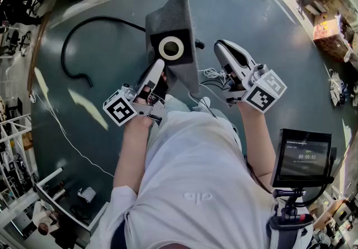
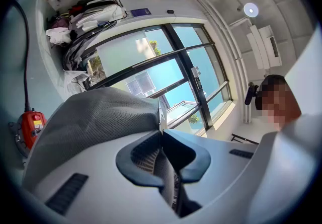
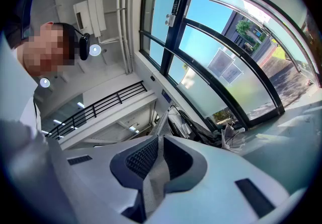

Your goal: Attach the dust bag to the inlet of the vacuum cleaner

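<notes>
Dust bag (image 1: 178, 18): which way from your jaws?
— Straight ahead of me, held above the floor (image 1: 251, 13), its collar hole (image 1: 171, 48) facing up. My left gripper (image 1: 158, 71) is clamped on the grey cloth at its near edge, and my right gripper (image 1: 219, 46) pinches cloth at its right side. An orange machine (image 2: 31, 126), perhaps the vacuum cleaner, sits low to the left; I judge there is open room around it
</notes>
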Demonstrator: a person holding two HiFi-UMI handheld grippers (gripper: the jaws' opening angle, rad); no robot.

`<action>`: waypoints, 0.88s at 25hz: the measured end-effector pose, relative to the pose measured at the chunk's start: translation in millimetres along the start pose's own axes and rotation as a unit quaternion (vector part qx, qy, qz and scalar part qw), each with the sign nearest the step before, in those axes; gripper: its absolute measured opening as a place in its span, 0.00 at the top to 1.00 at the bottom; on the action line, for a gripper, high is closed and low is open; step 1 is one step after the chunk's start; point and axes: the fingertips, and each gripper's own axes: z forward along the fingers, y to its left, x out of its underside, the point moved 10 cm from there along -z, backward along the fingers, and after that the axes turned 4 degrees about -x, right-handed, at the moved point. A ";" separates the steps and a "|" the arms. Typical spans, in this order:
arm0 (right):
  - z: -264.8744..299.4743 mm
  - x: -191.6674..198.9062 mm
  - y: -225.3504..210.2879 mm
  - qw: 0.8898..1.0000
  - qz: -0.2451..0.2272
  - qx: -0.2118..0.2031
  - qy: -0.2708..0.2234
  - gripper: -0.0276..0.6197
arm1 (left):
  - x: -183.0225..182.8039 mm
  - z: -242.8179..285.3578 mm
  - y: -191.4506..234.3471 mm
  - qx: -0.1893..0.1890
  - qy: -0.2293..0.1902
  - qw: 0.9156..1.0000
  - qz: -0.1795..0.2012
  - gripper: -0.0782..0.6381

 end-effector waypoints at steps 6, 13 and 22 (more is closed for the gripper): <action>-3.6 0.2 -5.1 1.000 0.004 0.004 0.003 0.90 | -1.8 4.5 4.3 0.007 0.002 1.000 0.003 0.85; 78.4 -8.7 -16.8 0.998 -0.047 -0.009 0.045 0.90 | -58.1 21.9 55.9 0.019 0.009 1.000 0.004 0.85; 183.6 -41.4 -51.0 0.983 -0.103 -0.035 0.150 0.90 | -115.2 72.8 96.0 0.028 0.013 0.999 0.025 0.85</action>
